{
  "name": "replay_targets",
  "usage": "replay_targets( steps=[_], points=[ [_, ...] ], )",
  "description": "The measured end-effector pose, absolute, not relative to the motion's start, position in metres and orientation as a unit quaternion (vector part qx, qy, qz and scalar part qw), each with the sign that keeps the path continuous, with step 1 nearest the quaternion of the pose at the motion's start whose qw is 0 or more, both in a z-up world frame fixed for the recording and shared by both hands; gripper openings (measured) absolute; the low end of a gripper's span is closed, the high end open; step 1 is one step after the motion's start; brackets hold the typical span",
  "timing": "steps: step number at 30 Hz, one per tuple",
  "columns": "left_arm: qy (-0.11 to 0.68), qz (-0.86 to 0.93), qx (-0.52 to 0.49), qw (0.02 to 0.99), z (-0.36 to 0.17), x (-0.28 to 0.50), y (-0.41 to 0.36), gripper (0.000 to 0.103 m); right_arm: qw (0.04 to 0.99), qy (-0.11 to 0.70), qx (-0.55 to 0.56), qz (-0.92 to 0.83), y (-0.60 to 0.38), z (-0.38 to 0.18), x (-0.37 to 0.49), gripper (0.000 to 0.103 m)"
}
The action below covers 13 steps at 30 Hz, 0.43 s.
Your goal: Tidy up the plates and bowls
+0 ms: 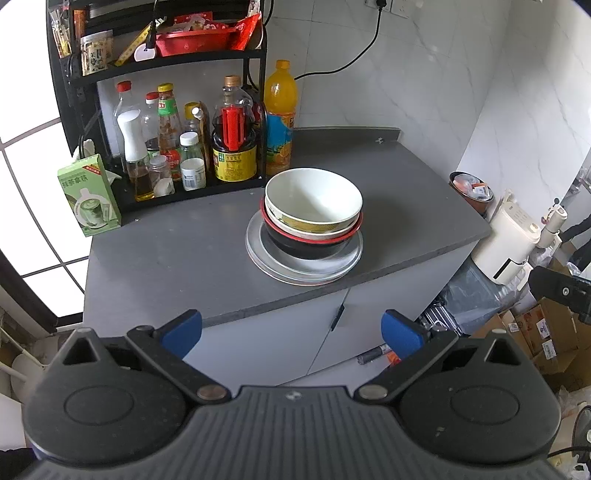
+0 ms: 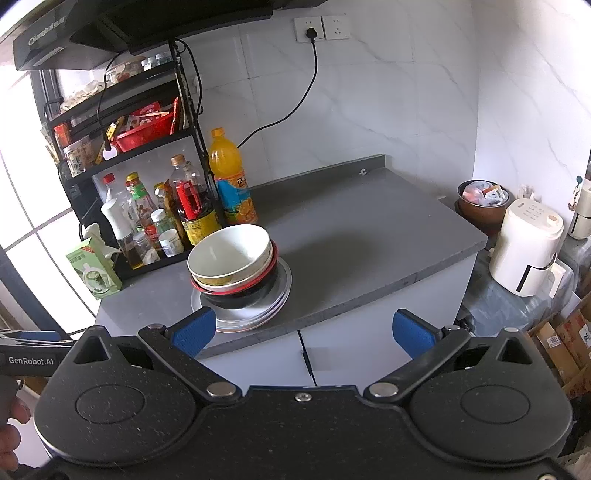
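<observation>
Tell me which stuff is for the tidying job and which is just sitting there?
For the job: white bowl, red-rimmed bowl, plates, left gripper, right gripper, both open.

Just sitting there: juice bottle, sauce bottles, green box, kettle.

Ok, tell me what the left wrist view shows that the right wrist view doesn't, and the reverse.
Only the left wrist view: the left tongs, open and empty, and a pen-like item on the floor by the cabinet.

Only the right wrist view: the right tongs, open and empty, a range hood above the rack, both wall sockets, and a hand at the left edge.

Both: the nested bowls stacked on plates on the grey counter, the orange juice bottle, the sauce bottle rack and the green carton.
</observation>
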<state>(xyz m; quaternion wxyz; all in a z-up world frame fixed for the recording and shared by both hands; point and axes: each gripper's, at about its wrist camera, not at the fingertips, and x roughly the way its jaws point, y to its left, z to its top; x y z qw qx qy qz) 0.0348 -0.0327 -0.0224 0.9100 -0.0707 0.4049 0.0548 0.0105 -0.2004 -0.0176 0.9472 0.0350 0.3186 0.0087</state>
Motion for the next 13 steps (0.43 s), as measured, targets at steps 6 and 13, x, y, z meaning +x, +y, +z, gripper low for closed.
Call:
replay_targets(
  steps=[6, 13],
  points=[
    [0.406, 0.053, -0.069, 0.91, -0.024, 0.037, -0.035, 0.102, 0.947, 0.32, 0.034, 0.007, -0.206, -0.018, 0.011, 0.103],
    [0.409, 0.057, -0.069, 0.908, -0.027, 0.048, -0.043, 0.102, 0.946, 0.323, 0.033, 0.008, -0.216, -0.02, 0.019, 0.103]
  ],
)
